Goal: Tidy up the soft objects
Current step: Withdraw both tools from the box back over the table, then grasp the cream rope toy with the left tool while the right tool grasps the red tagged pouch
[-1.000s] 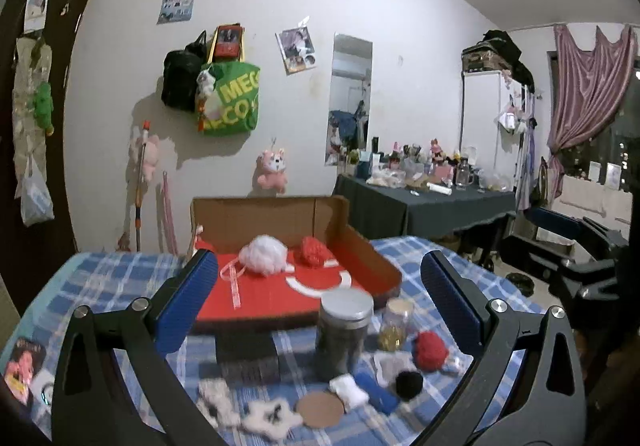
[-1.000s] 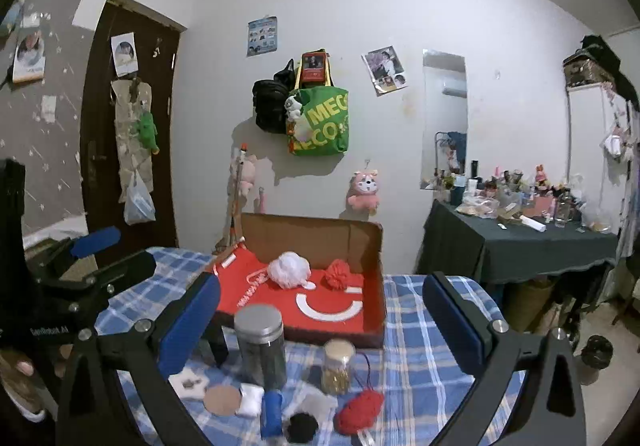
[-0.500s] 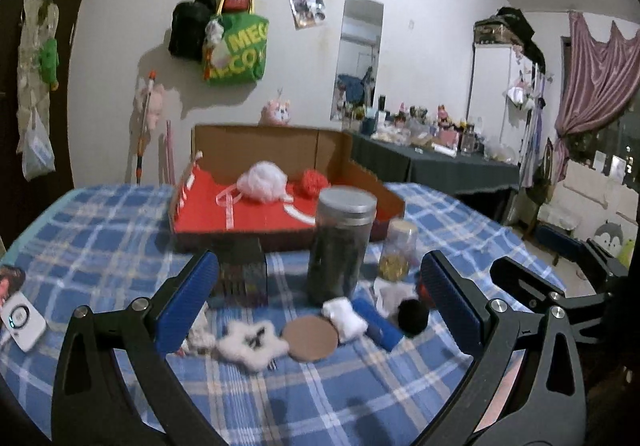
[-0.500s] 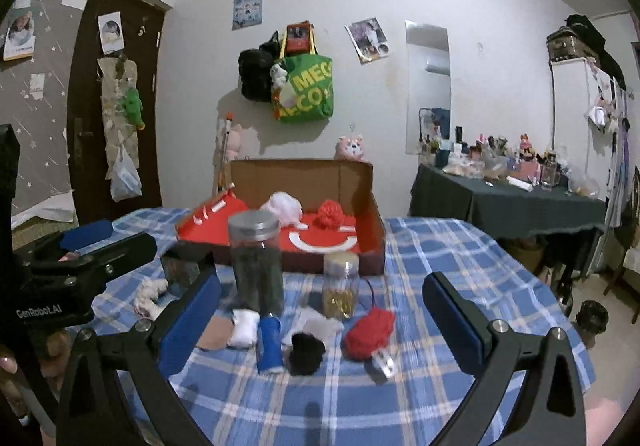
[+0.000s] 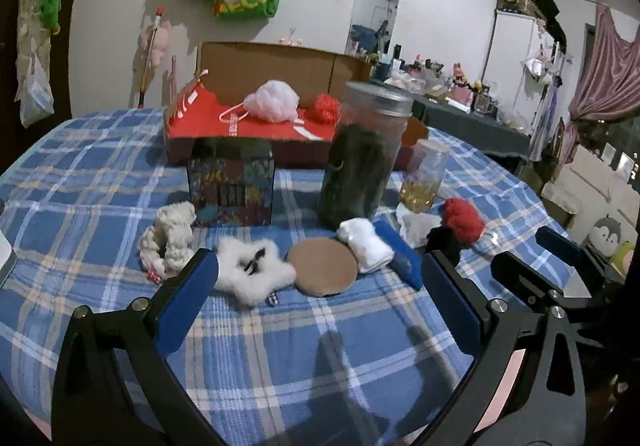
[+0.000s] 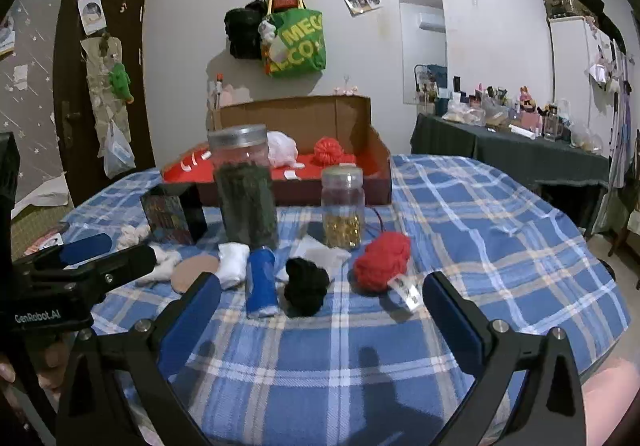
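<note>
Claws first: the left claw (image 5: 318, 278) hangs low over the plaid surface (image 5: 280, 358) with its blue pads spread wide, gripping nothing and touching nothing; the right claw (image 6: 322, 296) is released just as wide, also empty, above the same cloth

Just beyond the left claw's tips lie a fluffy white star (image 5: 251, 273) and a brown round pad (image 5: 323, 266), touching each other. Left of the star sits a cream knitted piece (image 5: 170, 242). Right of the pad come a white rolled cloth (image 5: 365, 244) and a blue roll (image 5: 400, 252), side by side

From the right wrist view, the blue roll and a black pom-pom (image 6: 306, 286) sit between the right claw's pads, slightly ahead of them, with a red yarn ball (image 6: 382, 262) carrying a paper tag just to the right. A flat white cloth (image 6: 320, 252) lies behind the pom-pom

Farther back stand two jars: a tall jar (image 6: 246, 186) with dark filling and a small jar (image 6: 343, 208) with yellow contents. One dark patterned box (image 5: 231, 182) stands left of the tall jar

Farthest is one open cardboard box (image 5: 276, 86) with a red floor, holding two soft things: a pale pink mesh puff (image 5: 272, 106) and a red pom-pom (image 5: 326, 108). That leaves eight soft pieces outside it on the cloth
</note>
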`<state>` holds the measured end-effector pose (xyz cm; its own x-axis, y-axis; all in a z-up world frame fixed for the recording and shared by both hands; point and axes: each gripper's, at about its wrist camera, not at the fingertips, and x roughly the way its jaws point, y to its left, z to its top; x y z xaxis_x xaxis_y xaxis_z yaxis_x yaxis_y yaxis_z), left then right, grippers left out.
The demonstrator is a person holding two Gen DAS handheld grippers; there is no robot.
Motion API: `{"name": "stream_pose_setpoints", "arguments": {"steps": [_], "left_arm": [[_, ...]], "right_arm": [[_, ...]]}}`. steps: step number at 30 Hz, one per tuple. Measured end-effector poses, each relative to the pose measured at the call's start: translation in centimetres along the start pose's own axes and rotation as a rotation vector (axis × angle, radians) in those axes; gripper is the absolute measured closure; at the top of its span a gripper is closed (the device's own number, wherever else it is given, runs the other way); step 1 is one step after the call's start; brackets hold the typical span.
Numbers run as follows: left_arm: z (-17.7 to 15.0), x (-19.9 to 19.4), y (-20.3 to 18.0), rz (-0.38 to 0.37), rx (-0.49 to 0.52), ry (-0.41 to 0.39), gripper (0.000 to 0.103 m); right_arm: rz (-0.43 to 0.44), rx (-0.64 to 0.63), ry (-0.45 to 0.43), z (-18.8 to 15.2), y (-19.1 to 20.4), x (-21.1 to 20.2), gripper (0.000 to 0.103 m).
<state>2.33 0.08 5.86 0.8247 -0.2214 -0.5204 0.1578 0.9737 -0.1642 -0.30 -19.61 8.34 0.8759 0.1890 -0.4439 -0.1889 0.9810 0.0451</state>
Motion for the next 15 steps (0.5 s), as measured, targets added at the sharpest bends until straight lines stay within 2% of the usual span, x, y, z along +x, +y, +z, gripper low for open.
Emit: {"name": "stream_pose_setpoints", "arguments": {"steps": [8, 15], "left_arm": [[-0.3, 1.0, 1.1, 0.015, 0.000, 0.050, 0.000], [0.8, 0.9, 3.6, 0.087, 0.023, 0.074, 0.000]], "right_arm": [[0.005, 0.018, 0.044, -0.8, -0.3, 1.3, 0.000], [0.005, 0.033, 0.074, -0.7, -1.1, 2.3, 0.000]]}}
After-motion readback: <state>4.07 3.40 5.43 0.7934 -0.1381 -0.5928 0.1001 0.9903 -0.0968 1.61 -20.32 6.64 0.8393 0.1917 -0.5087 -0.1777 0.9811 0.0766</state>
